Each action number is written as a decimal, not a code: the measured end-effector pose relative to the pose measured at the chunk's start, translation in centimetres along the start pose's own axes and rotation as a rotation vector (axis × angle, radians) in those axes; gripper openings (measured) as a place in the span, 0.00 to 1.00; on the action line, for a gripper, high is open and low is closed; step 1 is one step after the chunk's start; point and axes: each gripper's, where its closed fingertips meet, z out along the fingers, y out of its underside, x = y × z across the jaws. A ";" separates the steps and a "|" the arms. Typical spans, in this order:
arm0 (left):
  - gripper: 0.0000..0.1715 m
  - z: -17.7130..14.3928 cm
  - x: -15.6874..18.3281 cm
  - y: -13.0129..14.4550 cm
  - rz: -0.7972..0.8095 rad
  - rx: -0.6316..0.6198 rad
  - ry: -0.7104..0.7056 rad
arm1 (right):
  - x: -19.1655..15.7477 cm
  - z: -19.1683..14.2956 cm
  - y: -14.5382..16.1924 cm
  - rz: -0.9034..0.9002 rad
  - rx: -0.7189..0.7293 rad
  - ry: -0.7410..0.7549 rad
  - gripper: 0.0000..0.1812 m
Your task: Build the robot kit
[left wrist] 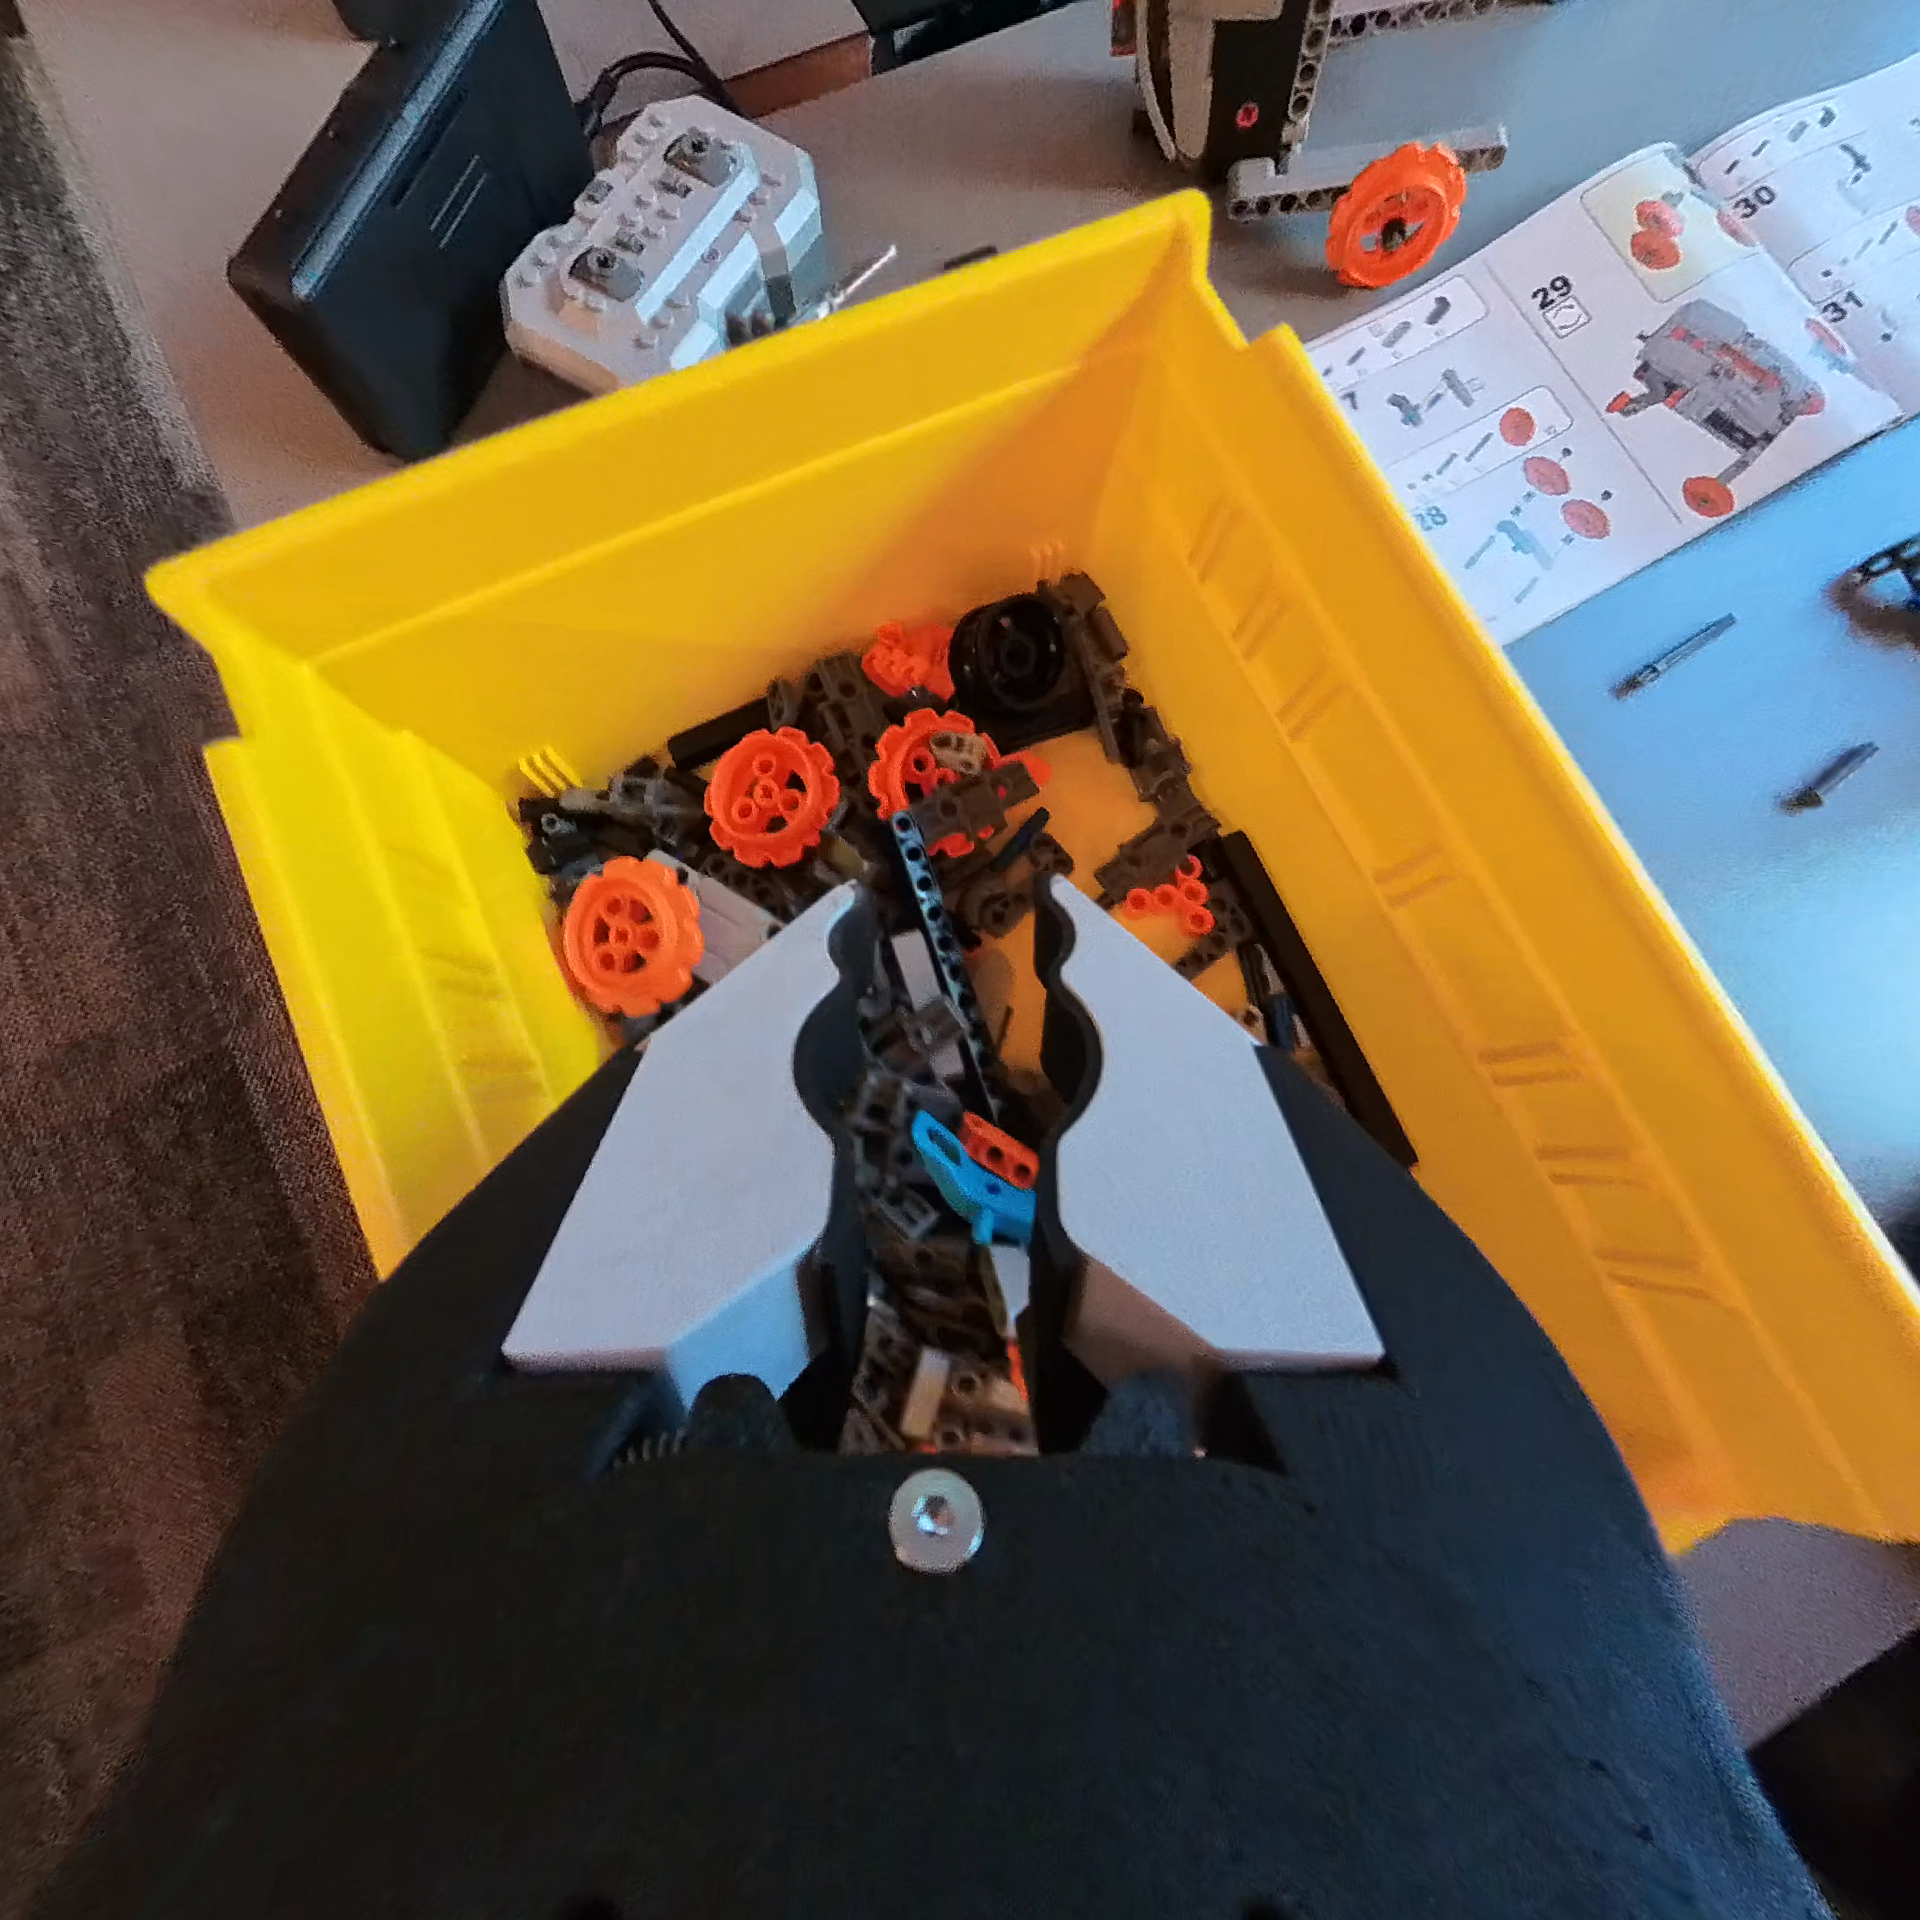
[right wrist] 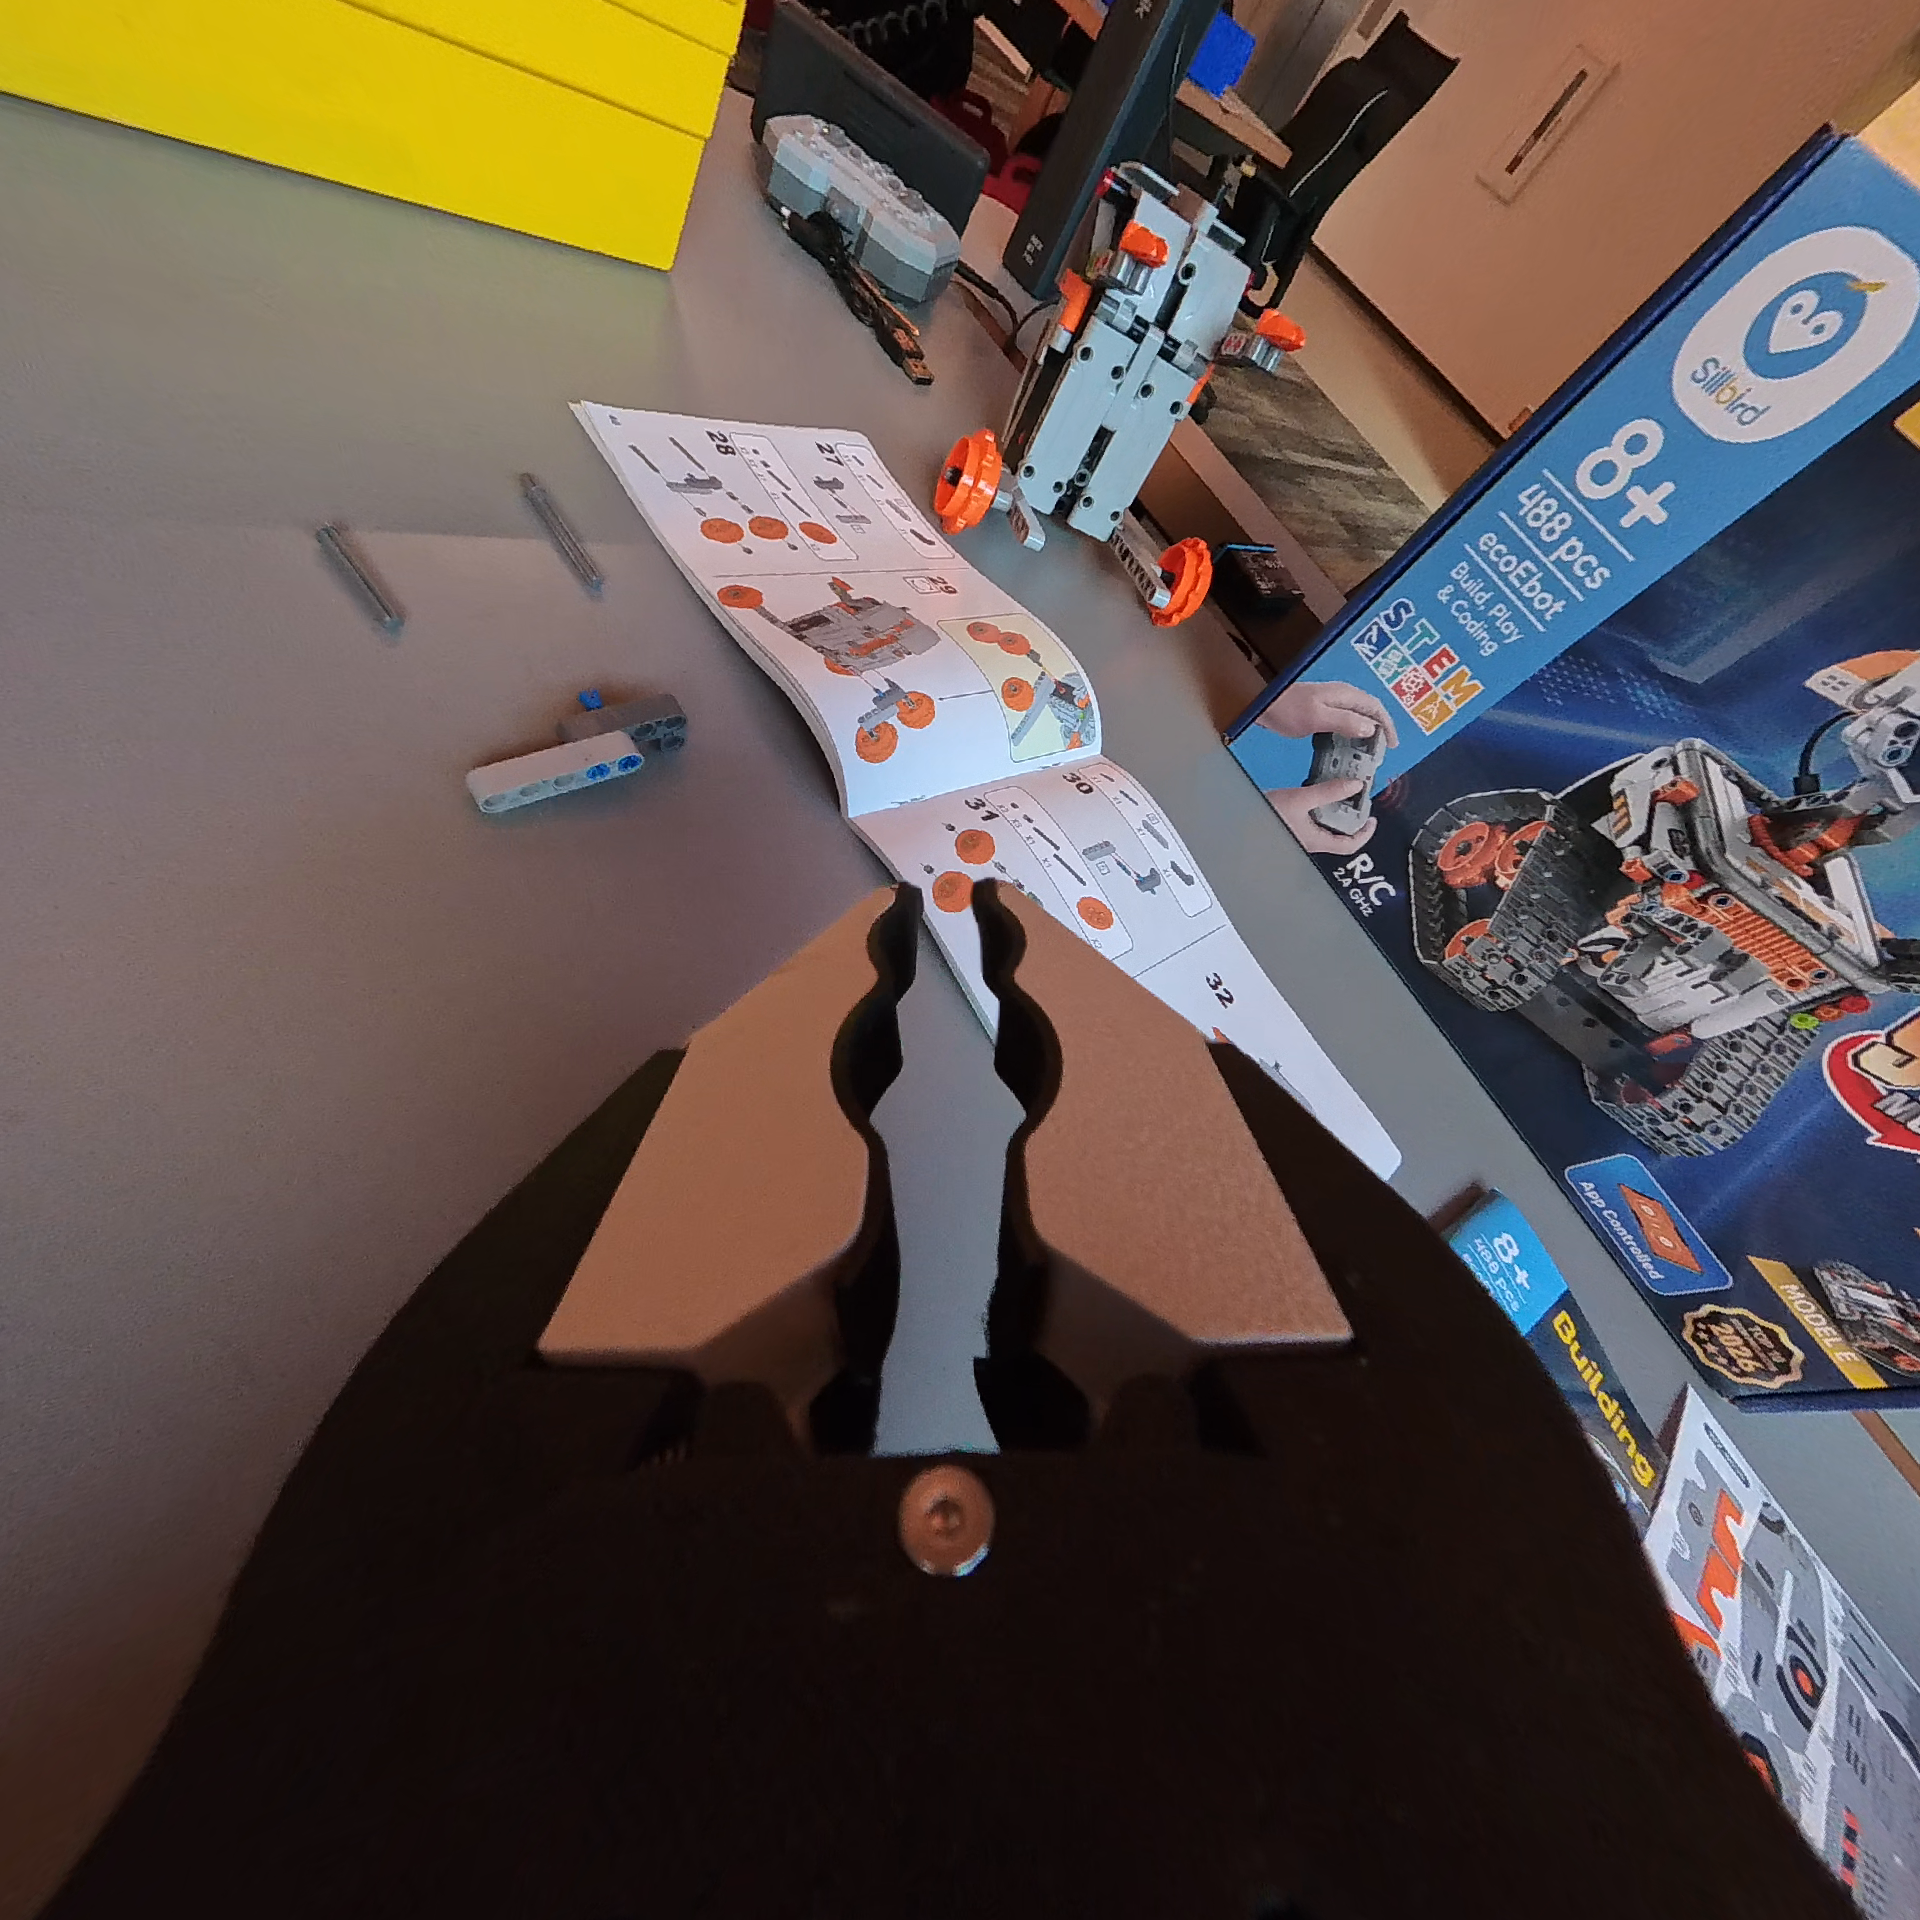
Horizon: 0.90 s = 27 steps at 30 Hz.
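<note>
In the left wrist view the left gripper (left wrist: 951,894) hangs over the yellow bin (left wrist: 727,436), its fingers reaching down toward the heap of building parts on the bin floor. The jaws stand moderately apart and nothing is gripped between them. Running up through the gap is a long dark perforated beam (left wrist: 935,914), its long axis roughly in line with the fingers and leaning slightly left at the far end; whether the fingertips touch it I cannot tell. Just left of the left finger lies an orange toothed wheel (left wrist: 629,935), with two more orange wheels (left wrist: 769,795) a little beyond the tips. A blue piece (left wrist: 971,1179) sits lower down between the fingers. Outside the bin, an open instruction booklet (left wrist: 1621,343) lies to the right and a grey-white module (left wrist: 665,249) beyond the far wall.

In the right wrist view the right gripper (right wrist: 948,896) hovers above the grey table (right wrist: 208,935), jaws nearly closed with a narrow slit left, holding nothing. Its tips point at the booklet's near edge (right wrist: 935,644). A small grey beam assembly with blue pins (right wrist: 577,753) lies ahead to the left, long axis crosswise, with two thin grey axles (right wrist: 358,575) farther off. A partly built model (right wrist: 1122,384) stands beyond the booklet, and a blue product box (right wrist: 1621,727) lies on the right
</note>
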 end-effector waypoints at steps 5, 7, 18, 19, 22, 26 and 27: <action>0.20 2.7 -1.0 -1.9 0.063 -0.006 0.074 | 0.0 0.0 0.1 -0.044 -0.016 0.013 0.06; 0.21 3.5 -1.0 -2.3 0.085 -0.012 0.110 | -0.1 0.0 0.1 -0.051 -0.016 0.011 0.05; 0.24 5.0 -1.7 -1.7 0.073 -0.128 0.138 | -0.1 0.1 0.2 -0.069 -0.025 0.003 0.05; 0.24 5.0 -1.3 -1.4 0.078 -0.151 0.146 | -0.1 0.1 0.3 -0.072 -0.026 0.003 0.05; 0.23 5.2 -1.0 -0.4 0.131 -0.236 0.103 | -0.2 0.1 0.3 -0.075 -0.028 0.001 0.05; 0.18 4.9 0.3 0.5 0.238 -0.279 0.070 | -0.2 0.3 0.5 -0.071 -0.034 0.000 0.05; 0.16 4.8 0.4 0.8 0.259 -0.293 0.049 | -0.2 0.3 0.5 -0.069 -0.034 0.000 0.05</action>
